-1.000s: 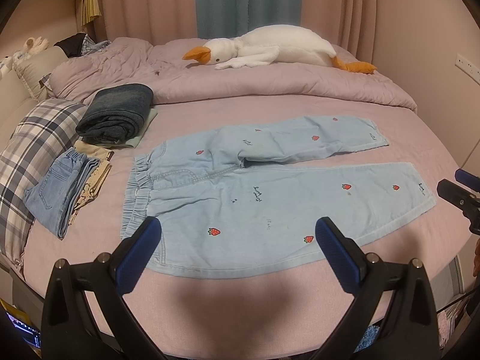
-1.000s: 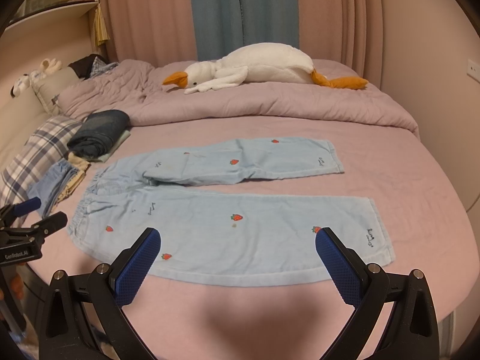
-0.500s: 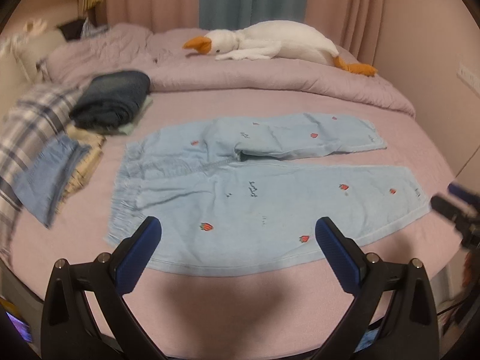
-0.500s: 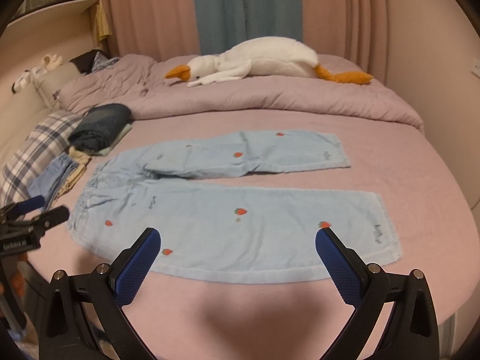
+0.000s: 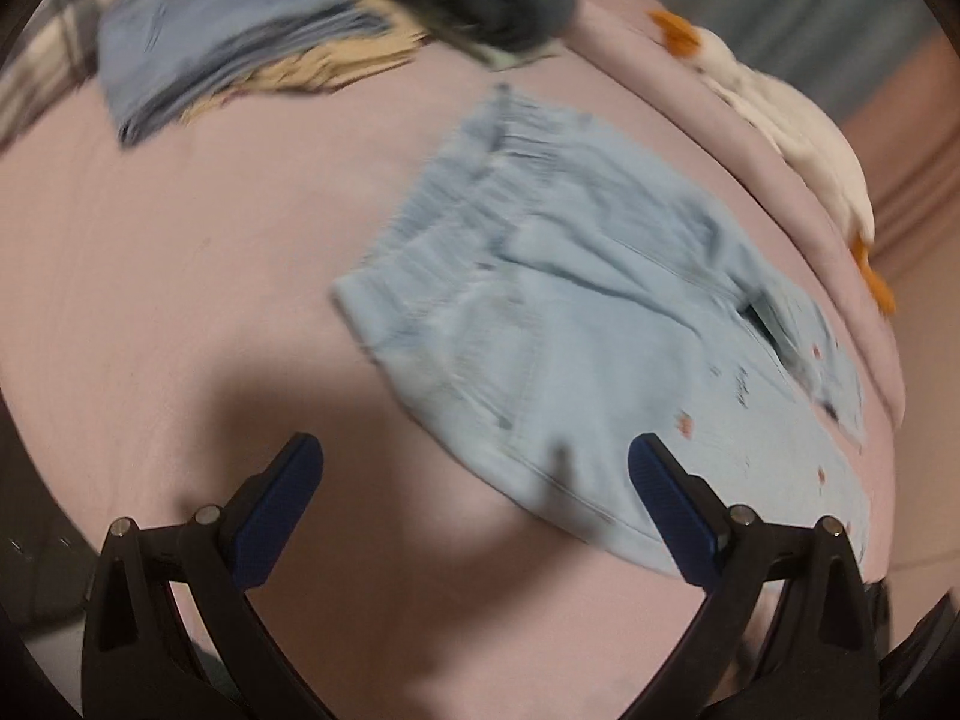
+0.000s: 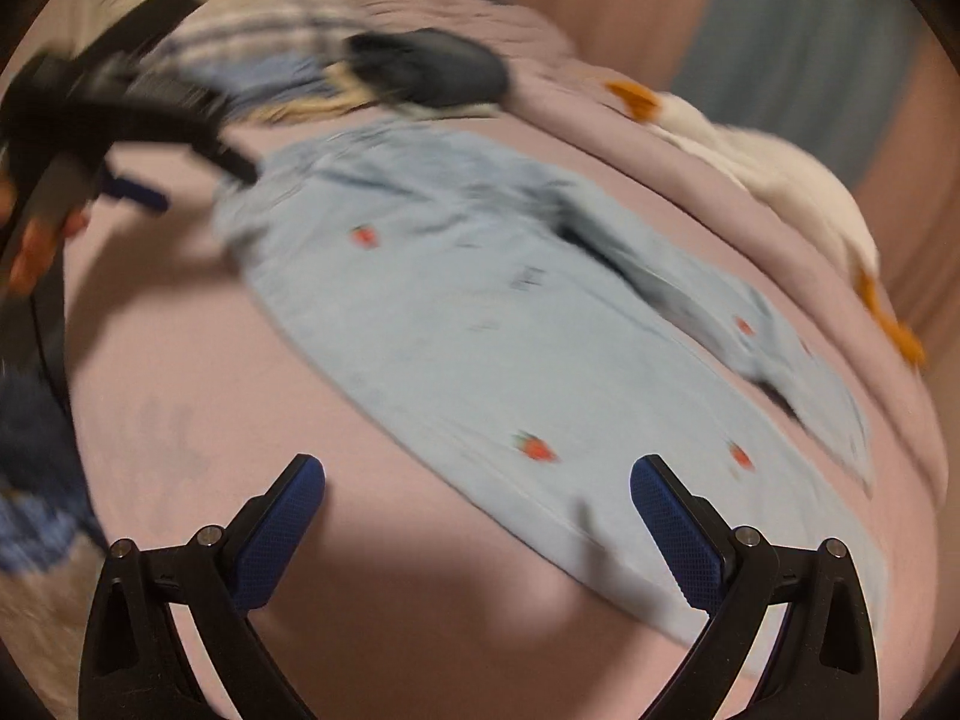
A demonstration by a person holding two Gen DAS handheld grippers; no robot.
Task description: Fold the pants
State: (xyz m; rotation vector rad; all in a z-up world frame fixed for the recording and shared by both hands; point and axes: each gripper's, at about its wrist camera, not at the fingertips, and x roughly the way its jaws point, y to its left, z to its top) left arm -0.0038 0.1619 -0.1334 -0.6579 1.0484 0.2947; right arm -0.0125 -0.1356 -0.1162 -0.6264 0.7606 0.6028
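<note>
Light-blue strawberry pants (image 5: 588, 354) lie flat and unfolded on the pink bed (image 5: 180, 312), at 1 o'clock of both grippers. Left gripper (image 5: 474, 480) and right gripper (image 6: 477, 495) jaws wide, empty. No fold made; all folding left.

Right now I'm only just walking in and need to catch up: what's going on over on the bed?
A person holds a two-finger gripper in each hand above light blue pants printed with strawberries, spread flat on the pink bed. Both the left gripper and the right gripper are open and hold nothing; no fold has been made yet. The left one is near the waistband end. Folded clothes are stacked farther back, and a goose plush lies near the curtains. The pictures are motion-blurred.
</note>
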